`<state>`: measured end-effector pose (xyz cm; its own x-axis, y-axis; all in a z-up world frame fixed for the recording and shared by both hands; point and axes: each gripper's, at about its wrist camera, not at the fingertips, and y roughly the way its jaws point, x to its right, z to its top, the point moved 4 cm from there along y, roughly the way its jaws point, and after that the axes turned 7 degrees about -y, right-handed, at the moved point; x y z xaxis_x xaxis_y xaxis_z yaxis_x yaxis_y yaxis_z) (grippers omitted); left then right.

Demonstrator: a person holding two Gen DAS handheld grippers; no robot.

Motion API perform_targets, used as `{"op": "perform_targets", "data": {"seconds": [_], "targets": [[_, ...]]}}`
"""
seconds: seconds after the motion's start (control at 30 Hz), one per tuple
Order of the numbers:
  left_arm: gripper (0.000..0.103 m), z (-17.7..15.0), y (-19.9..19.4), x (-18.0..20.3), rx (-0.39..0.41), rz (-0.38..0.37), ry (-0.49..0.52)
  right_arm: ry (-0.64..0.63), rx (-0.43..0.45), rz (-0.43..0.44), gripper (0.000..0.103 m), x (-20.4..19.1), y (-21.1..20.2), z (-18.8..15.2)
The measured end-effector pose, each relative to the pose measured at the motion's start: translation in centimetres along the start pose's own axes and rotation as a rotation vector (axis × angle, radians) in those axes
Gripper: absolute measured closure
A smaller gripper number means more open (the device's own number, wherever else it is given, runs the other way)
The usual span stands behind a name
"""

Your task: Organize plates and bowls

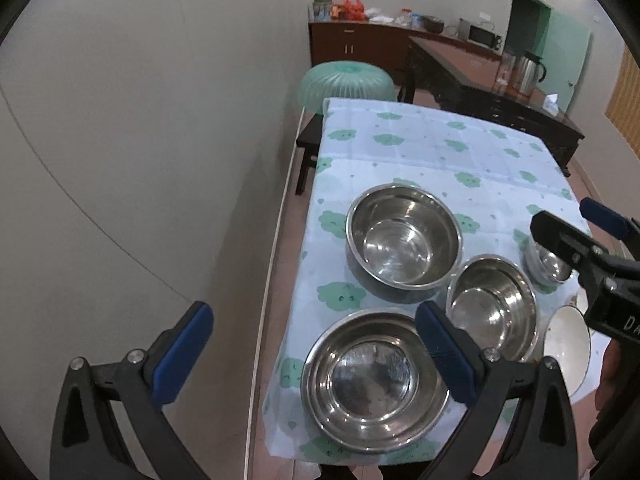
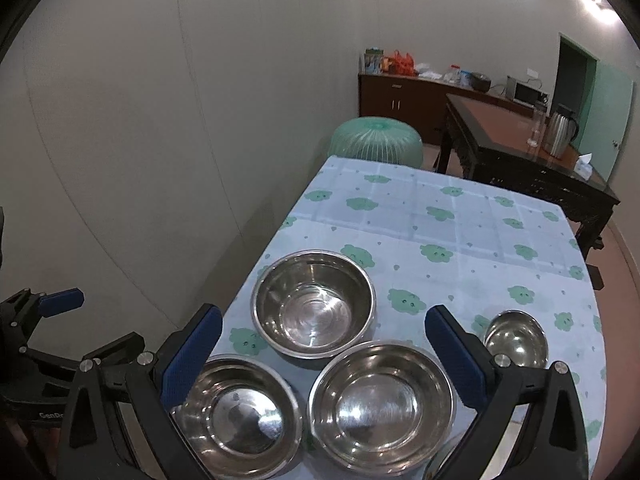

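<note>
Four steel bowls stand mouth-up on the table [image 2: 460, 220] near its near edge, all of them empty as far as I can see. The deep bowl [image 2: 314, 304] sits farthest in, toward the left edge; the shallow wide bowl [image 2: 240, 416] is at the near left corner, and the medium bowl [image 2: 382, 404] is just beside it, close to the deep one. The smallest steel bowl [image 2: 516, 338] stands apart toward the right edge. From my left wrist view a white bowl [image 1: 566, 346] shows at the near right, tilted so that its mouth faces partly sideways, partly hidden behind my other tool; I cannot tell what it leans on. Being round, the bowls have no long axis, and the steel ones all open straight upward. My left gripper [image 1: 316, 354] is spread wide and holds nothing, with one finger out past the left edge of the table and the other over the gap between the shallow and medium bowls. My right gripper [image 2: 322, 354] is likewise spread wide and empty, hovering above the near bowls. A green patterned cloth [image 2: 400, 208] covers the whole tabletop.
</note>
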<state>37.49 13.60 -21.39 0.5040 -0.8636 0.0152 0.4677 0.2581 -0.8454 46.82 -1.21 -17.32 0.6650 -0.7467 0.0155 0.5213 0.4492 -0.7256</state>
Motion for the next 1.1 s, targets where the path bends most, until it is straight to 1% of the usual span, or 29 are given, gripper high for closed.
{"op": "perform_targets", "data": {"seconds": [0.33,0.43,0.5,0.73,0.9,0.97,1.0,1.03,1.1], "targets": [[0.000,1.5,4.4,1.7,-0.063,0.042,-0.022,-0.017,-0.084,0.033,0.000,2.5,5.7,0.4],[0.000,1.6,6.0,2.2,-0.098,0.047,-0.037,-0.024,-0.120,0.040,0.001,3.4,7.7,0.1],[0.000,1.6,6.9,2.6,-0.108,0.054,-0.038,-0.030,-0.144,0.050,0.001,3.9,8.9,-0.1],[0.001,1.7,10.4,3.2,-0.166,0.068,-0.066,-0.029,-0.226,0.041,0.001,6.0,13.4,-1.0],[0.005,1.7,13.0,3.3,-0.203,0.080,-0.086,-0.040,-0.292,0.060,0.001,6.6,16.4,-1.8],[0.010,1.8,14.2,3.4,-0.222,0.084,-0.088,-0.046,-0.311,0.069,0.002,6.7,17.4,-2.1],[0.014,1.8,14.5,3.4,-0.220,0.081,-0.094,-0.048,-0.318,0.071,0.004,6.7,17.8,-2.1],[0.015,1.8,15.0,3.4,-0.230,0.081,-0.097,-0.048,-0.329,0.080,0.010,6.8,18.3,-2.2],[0.016,1.8,15.8,3.5,-0.244,0.081,-0.099,-0.043,-0.348,0.093,0.017,6.9,19.2,-2.4]]}}
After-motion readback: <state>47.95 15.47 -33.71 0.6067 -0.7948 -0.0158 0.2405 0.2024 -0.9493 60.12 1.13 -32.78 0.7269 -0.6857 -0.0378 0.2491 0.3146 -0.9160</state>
